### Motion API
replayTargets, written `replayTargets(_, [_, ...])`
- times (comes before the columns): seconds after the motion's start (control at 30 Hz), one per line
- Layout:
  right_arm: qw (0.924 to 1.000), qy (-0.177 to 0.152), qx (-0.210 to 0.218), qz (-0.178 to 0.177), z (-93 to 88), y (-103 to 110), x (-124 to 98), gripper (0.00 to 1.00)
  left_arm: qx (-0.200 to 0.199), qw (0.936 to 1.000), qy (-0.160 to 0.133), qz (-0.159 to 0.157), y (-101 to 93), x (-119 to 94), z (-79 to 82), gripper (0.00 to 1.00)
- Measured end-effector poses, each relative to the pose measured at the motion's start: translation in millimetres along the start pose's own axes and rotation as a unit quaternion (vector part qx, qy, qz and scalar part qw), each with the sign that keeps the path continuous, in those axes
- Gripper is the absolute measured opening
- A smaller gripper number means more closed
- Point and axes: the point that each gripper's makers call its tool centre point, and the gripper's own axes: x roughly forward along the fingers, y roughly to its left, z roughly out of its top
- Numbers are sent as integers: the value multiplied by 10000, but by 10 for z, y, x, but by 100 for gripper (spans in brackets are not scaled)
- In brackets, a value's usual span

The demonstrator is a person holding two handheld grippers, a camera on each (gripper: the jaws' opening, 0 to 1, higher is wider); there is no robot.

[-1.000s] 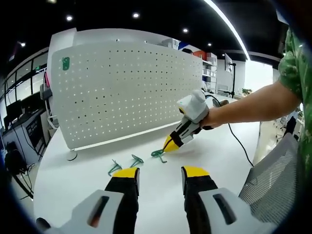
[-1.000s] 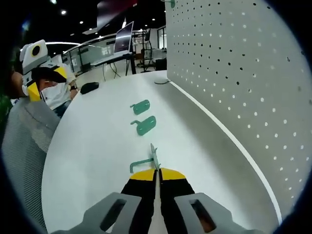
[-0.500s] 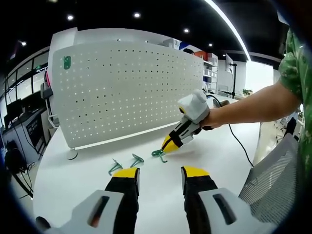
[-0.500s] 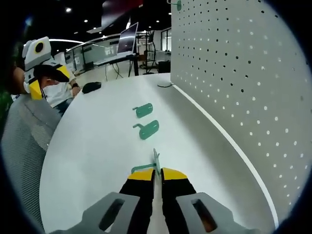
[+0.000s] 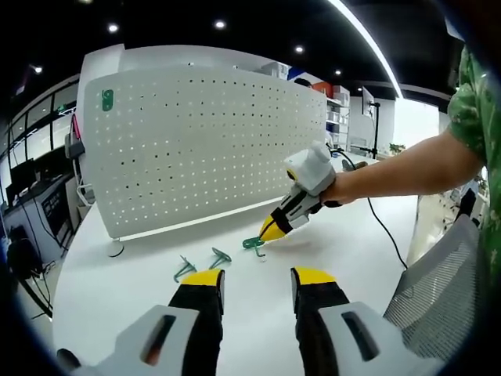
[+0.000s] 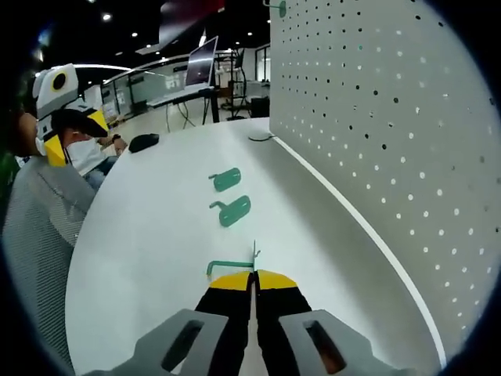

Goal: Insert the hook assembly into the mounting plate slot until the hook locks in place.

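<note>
On white table (image 5: 117, 290): two green hooks (image 6: 234, 210); pegboard (image 5: 203, 141) upright behind; right gripper (image 6: 253, 279) jaws clamped on hook (image 6: 232, 265); left gripper (image 5: 256, 280) jaws apart.

No text, label, brand or number can be read in either view; the white pegboard (image 5: 203, 145) beyond the left tool carries a small green tag (image 5: 106, 100) at its upper corner, possibly printed, but too small to tell; the monitor (image 6: 200, 60) far ahead of the right tool shows nothing legible.
</note>
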Motion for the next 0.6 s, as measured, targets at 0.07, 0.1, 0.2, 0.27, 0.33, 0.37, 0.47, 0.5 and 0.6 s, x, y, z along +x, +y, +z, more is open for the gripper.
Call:
replayTargets(0.07, [10000, -1, 25, 25, 30, 9, -18, 0, 14, 10000, -10, 4, 3, -2, 10, 35])
replayTargets(0.1, [10000, -3, 24, 29, 41, 14, -31, 0, 18, 10000, -15, 5, 5, -3, 15, 35])
replayTargets(0.2, [10000, 23, 33, 32, 62, 14, -59, 0, 33, 10000, -37, 5, 6, -5, 38, 35])
replayTargets(0.27, [10000, 46, 51, 26, 64, 13, -79, 0, 41, 10000, -48, 0, 2, -5, 49, 35])
replayTargets(0.33, [10000, 52, 69, 5, 69, 9, -104, 0, 51, 10000, -65, -9, -8, -5, 62, 35])
replayTargets(0.37, [9999, 47, 97, -7, 73, 6, -123, 0, 66, 10000, -71, -19, -16, -3, 70, 35])
replayTargets(0.47, [9999, 36, 165, -20, 100, 7, -166, 0, 109, 9999, -80, -45, -32, 11, 84, 35])
replayTargets(0.5, [9998, 52, 200, -28, 110, 7, -183, 0, 123, 9999, -86, -53, -37, 18, 91, 35])
replayTargets(0.6, [9997, 62, 216, -33, 146, 11, -224, 0, 209, 9997, -101, -100, -62, 53, 127, 35])
